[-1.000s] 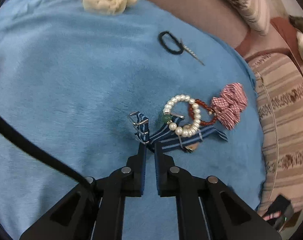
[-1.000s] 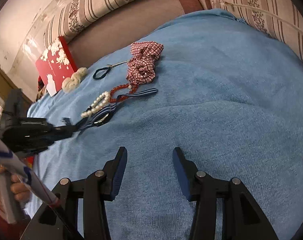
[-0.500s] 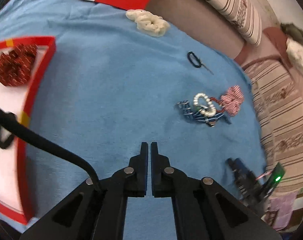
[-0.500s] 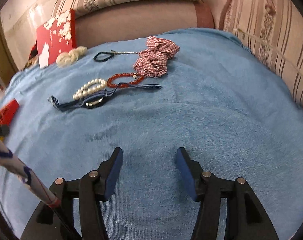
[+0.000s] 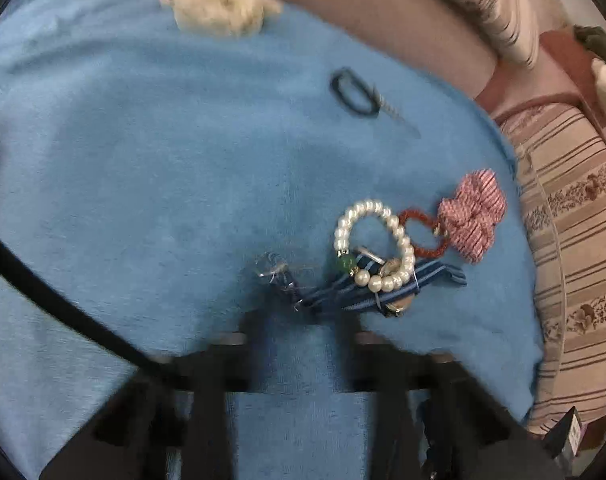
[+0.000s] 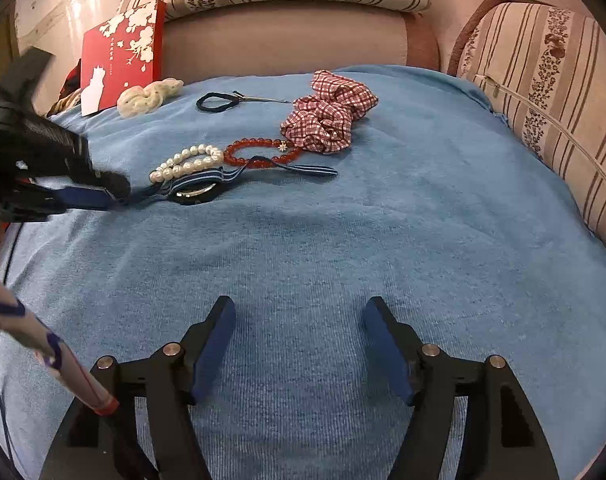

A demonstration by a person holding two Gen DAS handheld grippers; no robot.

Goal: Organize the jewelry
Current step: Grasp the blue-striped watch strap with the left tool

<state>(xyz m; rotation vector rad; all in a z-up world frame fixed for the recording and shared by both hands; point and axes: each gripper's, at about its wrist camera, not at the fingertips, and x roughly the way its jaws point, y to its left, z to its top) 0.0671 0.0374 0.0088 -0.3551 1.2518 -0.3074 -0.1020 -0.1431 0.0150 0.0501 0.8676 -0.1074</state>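
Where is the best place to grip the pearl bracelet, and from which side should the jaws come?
Probably the far arc of the pearl bracelet, from above. That part lies flat and free on the blue blanket; its near beads rest on the striped watch strap, and the red bead bracelet touches its right side.

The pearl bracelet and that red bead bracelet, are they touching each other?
Touching. In the right wrist view, the pearl bracelet meets the red bead bracelet with no blue cloth visible between them; the left wrist view also shows their loops meeting.
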